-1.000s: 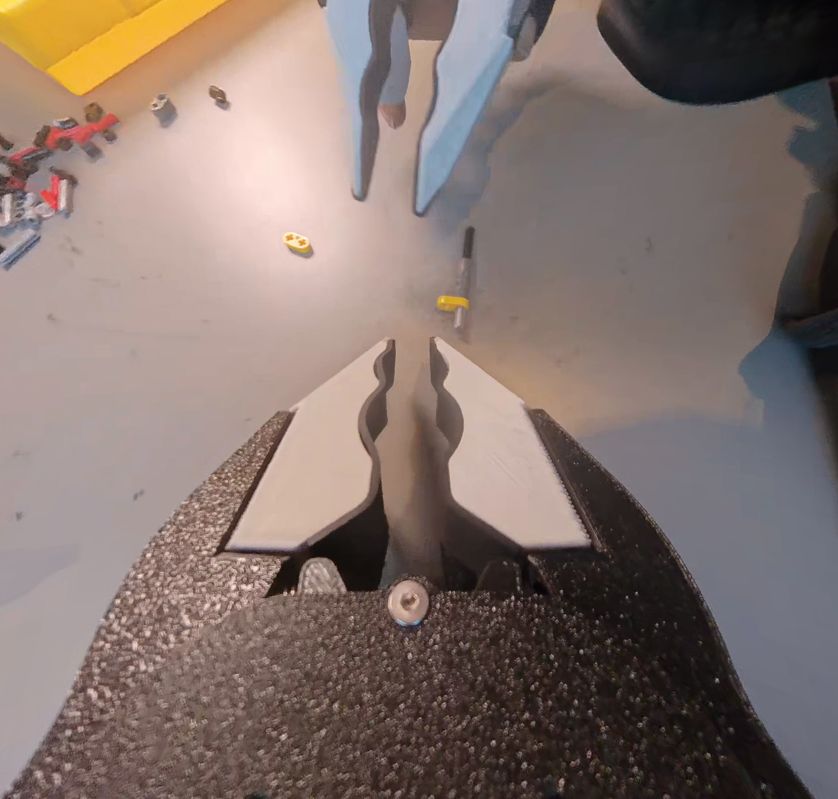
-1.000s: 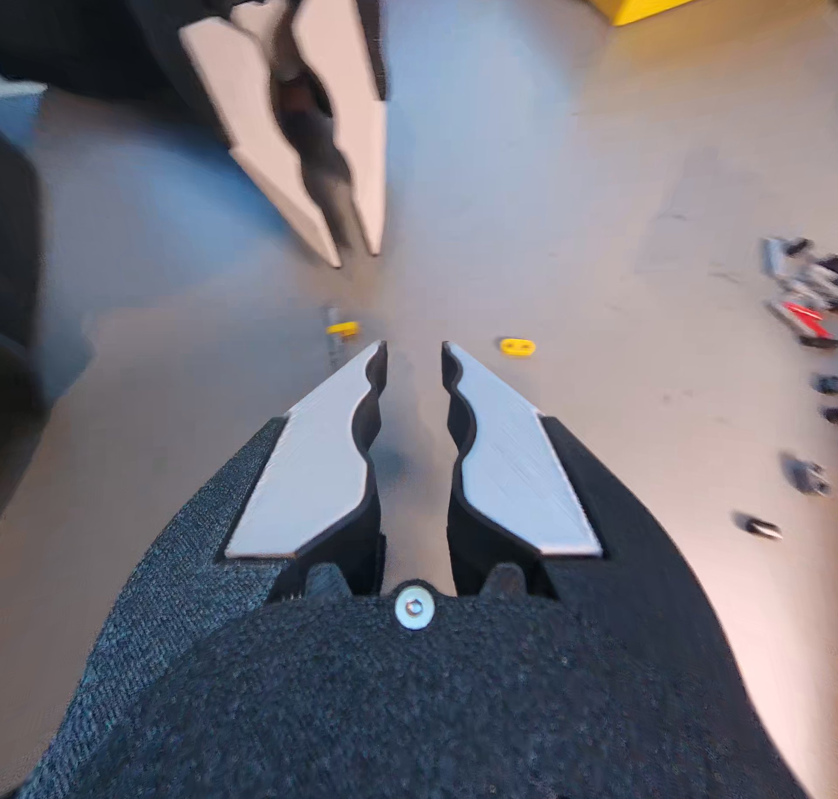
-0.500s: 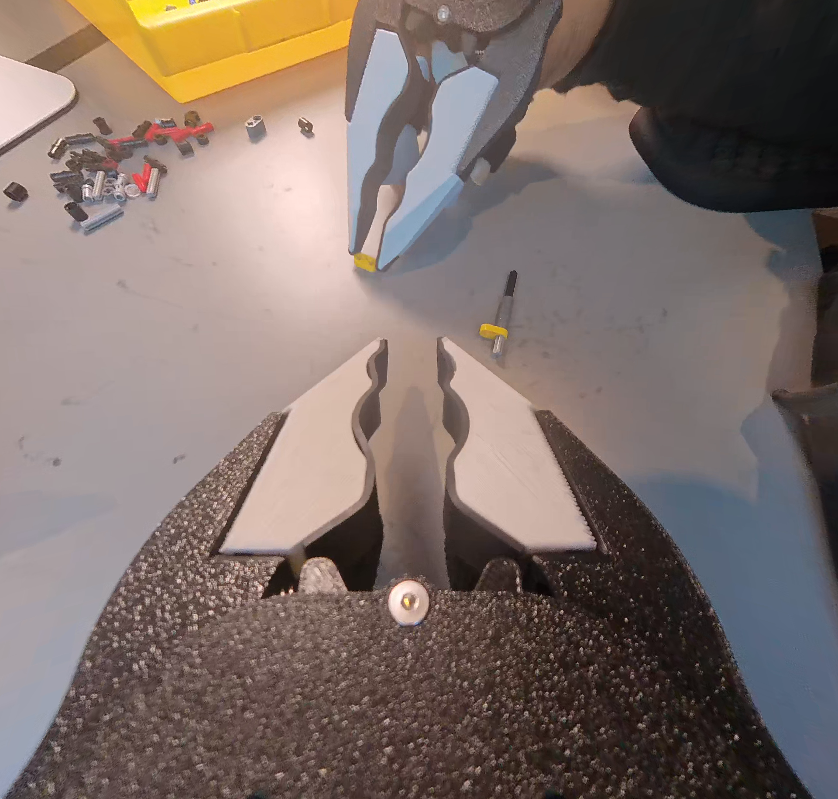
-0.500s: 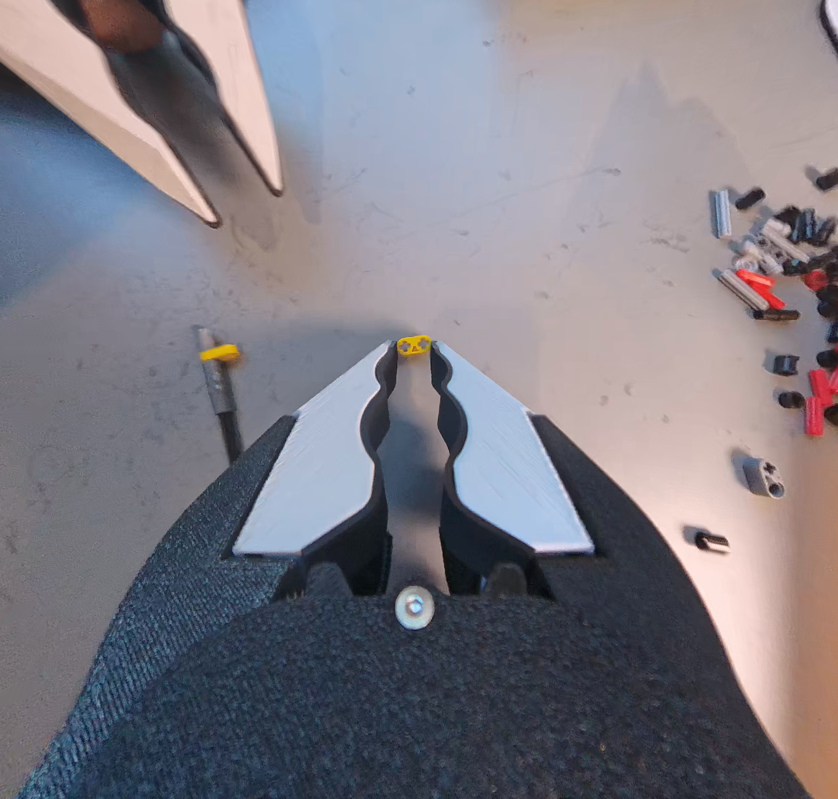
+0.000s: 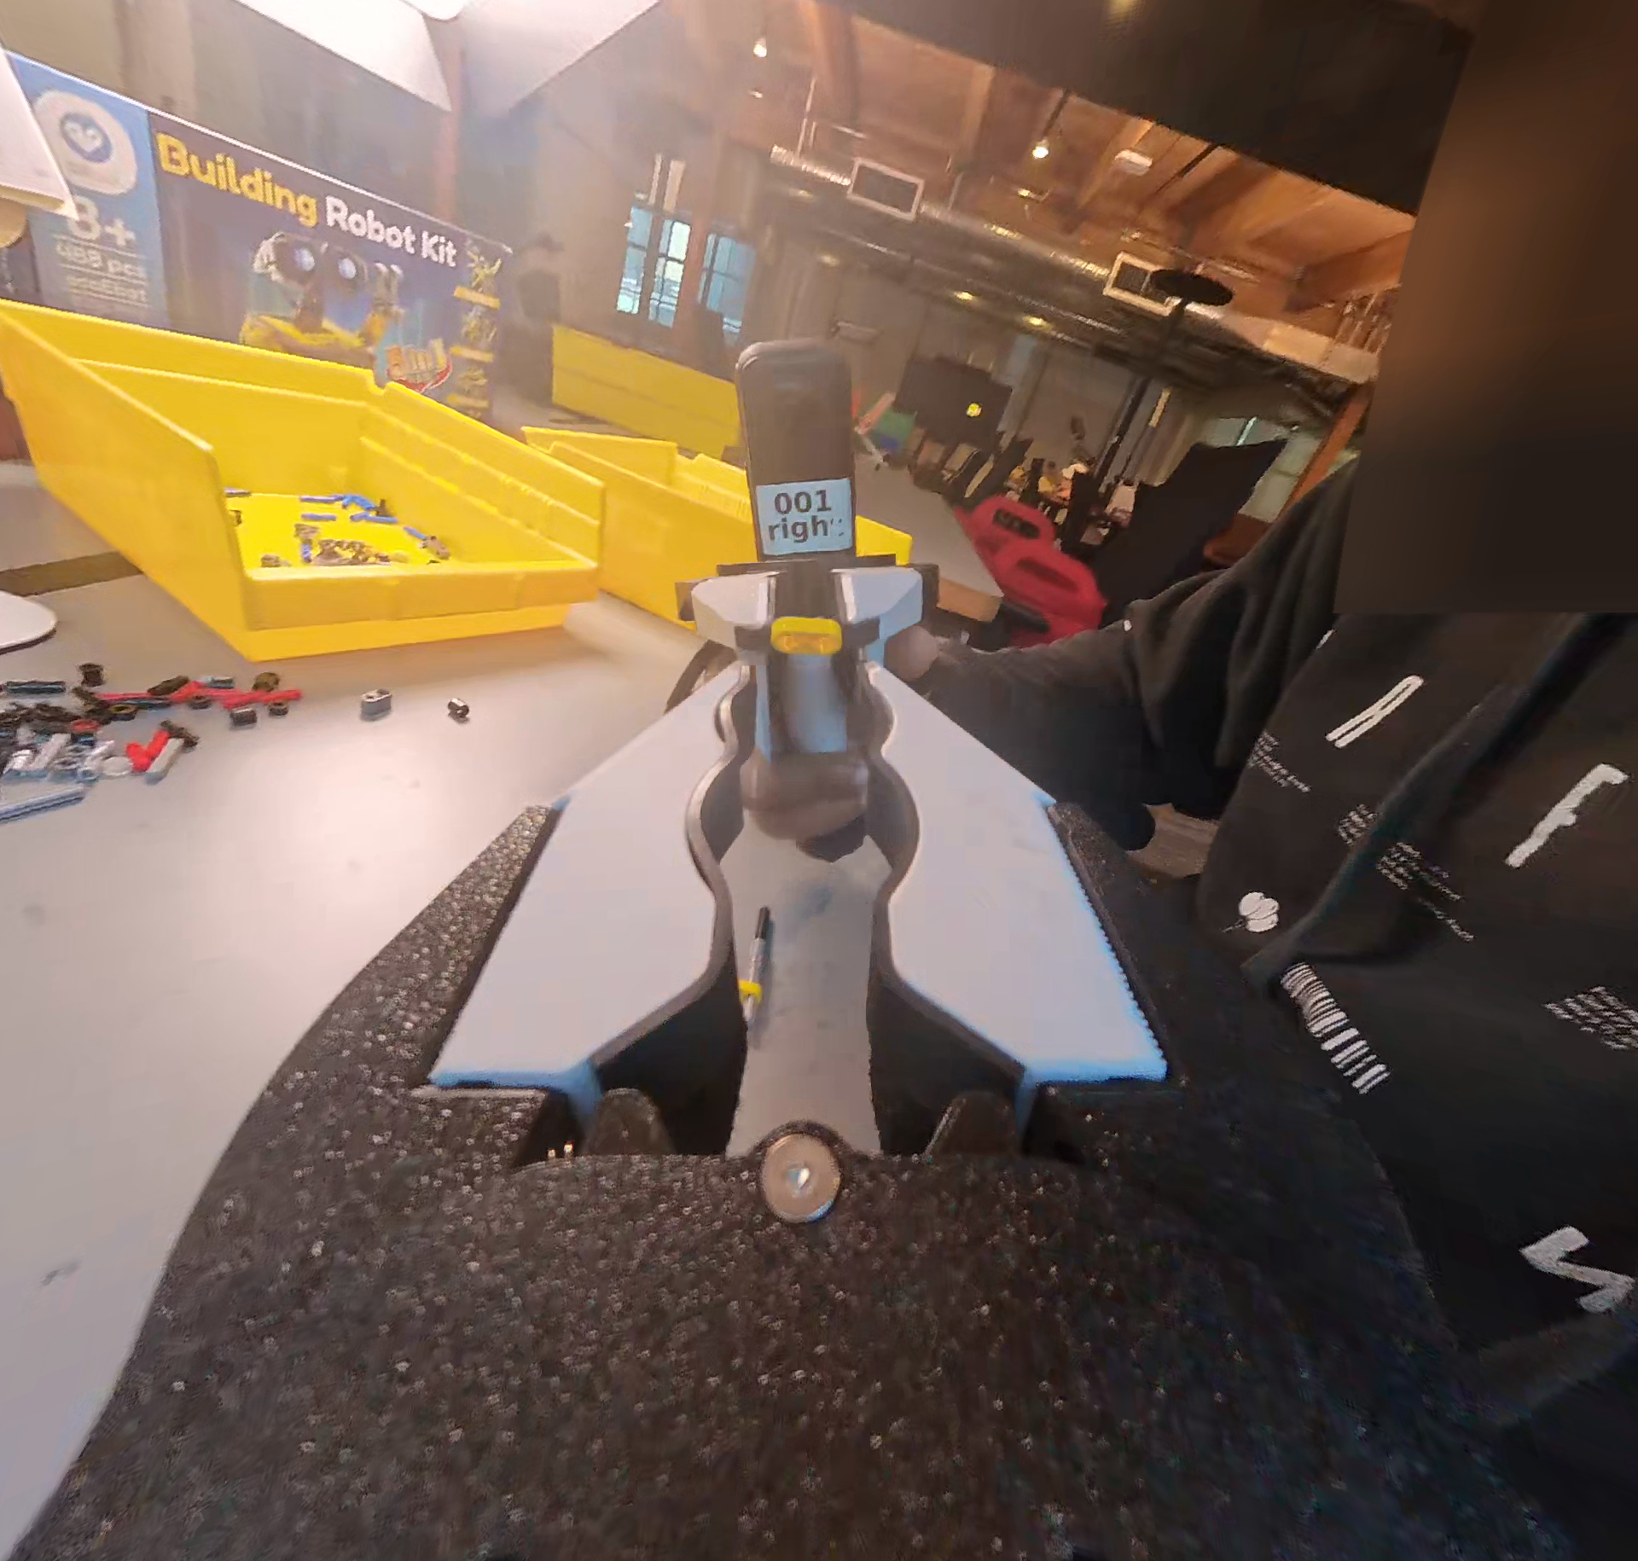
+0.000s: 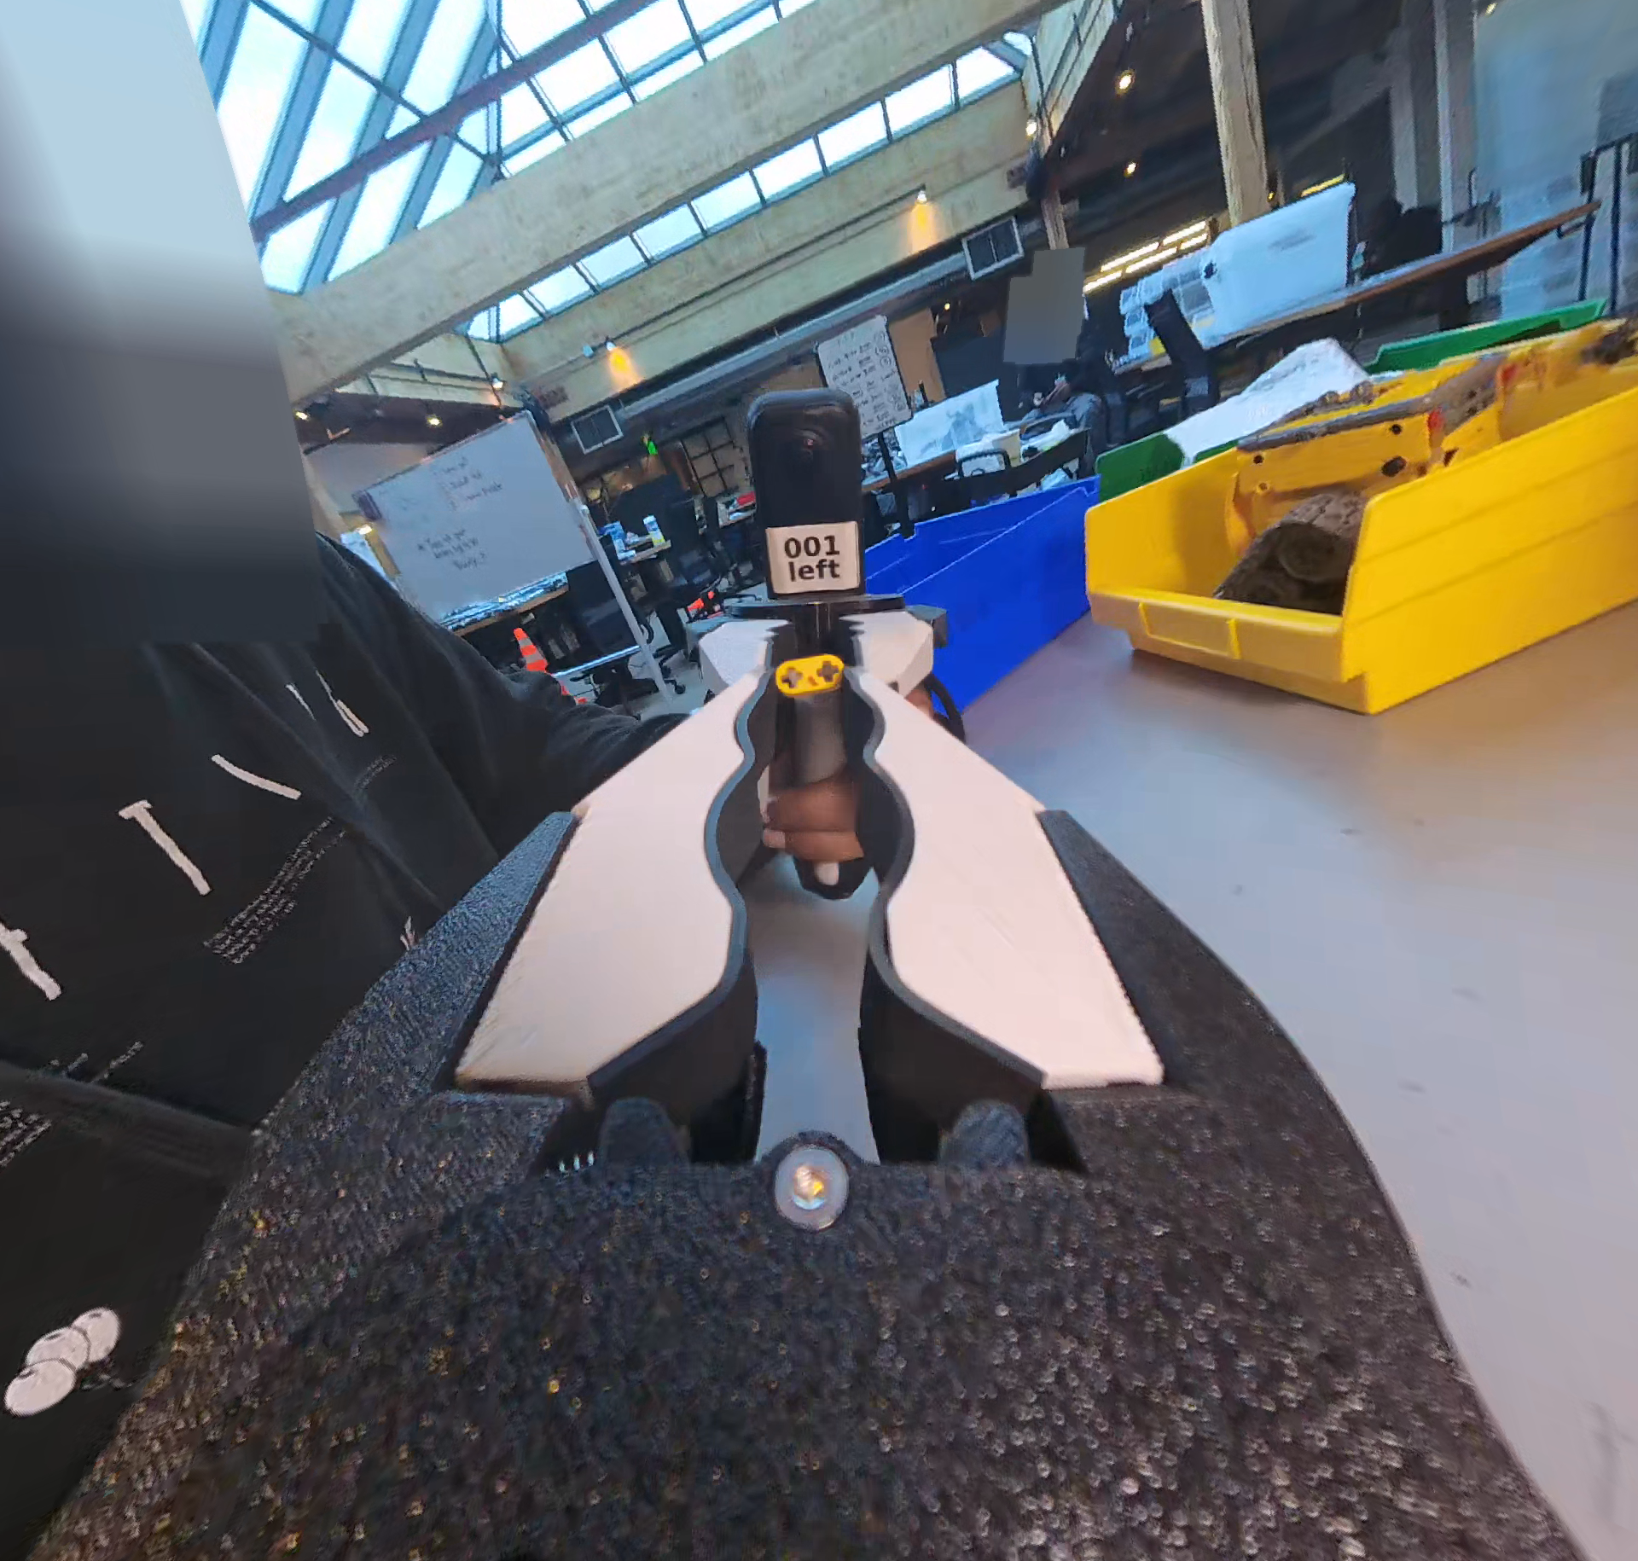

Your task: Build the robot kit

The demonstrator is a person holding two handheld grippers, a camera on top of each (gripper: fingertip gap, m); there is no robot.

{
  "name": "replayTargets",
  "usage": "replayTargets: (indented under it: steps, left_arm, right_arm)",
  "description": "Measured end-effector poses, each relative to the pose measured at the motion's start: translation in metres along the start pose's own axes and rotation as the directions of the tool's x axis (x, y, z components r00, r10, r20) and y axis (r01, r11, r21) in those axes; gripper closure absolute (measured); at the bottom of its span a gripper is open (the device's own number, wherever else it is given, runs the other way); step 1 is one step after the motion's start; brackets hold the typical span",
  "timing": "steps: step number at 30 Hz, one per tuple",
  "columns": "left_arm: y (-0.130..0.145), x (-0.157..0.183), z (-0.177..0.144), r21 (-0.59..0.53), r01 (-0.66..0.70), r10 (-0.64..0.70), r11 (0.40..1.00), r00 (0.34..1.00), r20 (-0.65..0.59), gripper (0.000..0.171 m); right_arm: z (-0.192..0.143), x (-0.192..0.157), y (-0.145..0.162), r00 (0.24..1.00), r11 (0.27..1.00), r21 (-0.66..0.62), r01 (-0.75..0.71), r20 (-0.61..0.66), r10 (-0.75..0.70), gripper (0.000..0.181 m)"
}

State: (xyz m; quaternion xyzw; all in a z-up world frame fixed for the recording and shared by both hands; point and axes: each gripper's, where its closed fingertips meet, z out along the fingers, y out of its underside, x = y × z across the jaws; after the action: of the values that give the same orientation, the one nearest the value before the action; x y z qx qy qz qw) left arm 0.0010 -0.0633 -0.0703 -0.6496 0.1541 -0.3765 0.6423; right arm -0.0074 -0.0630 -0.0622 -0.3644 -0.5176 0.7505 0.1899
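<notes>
My right gripper is shut on a small yellow two-hole beam, pinched at the fingertips and held above the grey table. My left gripper is open and empty. The two grippers face each other tip to tip. In the left wrist view the right gripper shows head-on with the yellow beam in its tips. In the right wrist view the left gripper shows head-on just behind the beam. A thin grey and black axle with a yellow bush lies on the table below the left fingers.
Yellow bins and a printed kit box stand at the back left. A pile of small red, black and grey parts lies at the left. Another yellow bin and a blue bin stand farther off. A person's dark sleeve is at the right. Only a small space, under 4 cm, lies between the two pairs of fingers.
The right gripper closed on the yellow beam on the table and lifted it. Both grippers tilted up from the table and now face each other. The left jaws stand wider apart.
</notes>
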Motion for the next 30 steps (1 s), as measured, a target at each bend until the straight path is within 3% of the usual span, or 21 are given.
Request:
replayTargets:
  steps: [7,16,24,30]
  left_arm:
    - [-0.009,0.009,0.001,0.065,0.088,-0.083,0.994,0.994,-0.071,0.154]
    - [-0.007,0.010,0.000,0.070,0.303,-0.287,0.950,0.941,-0.178,0.159]
    - [-0.006,0.008,0.000,0.056,0.446,-0.423,0.893,0.875,-0.236,0.160]
    - [-0.004,0.002,0.000,0.060,0.416,-0.399,0.907,0.897,-0.191,0.165]
  right_arm:
    - [0.001,-0.005,-0.002,0.990,0.990,0.007,0.138,-0.028,-0.138,0.167]
    - [0.000,-0.002,0.000,0.889,0.897,-0.098,0.432,-0.123,-0.441,0.167]
    - [0.002,-0.004,0.005,0.834,0.840,-0.151,0.520,-0.121,-0.538,0.167]
    - [0.001,0.000,0.005,0.864,0.873,-0.158,0.461,-0.144,-0.483,0.168]
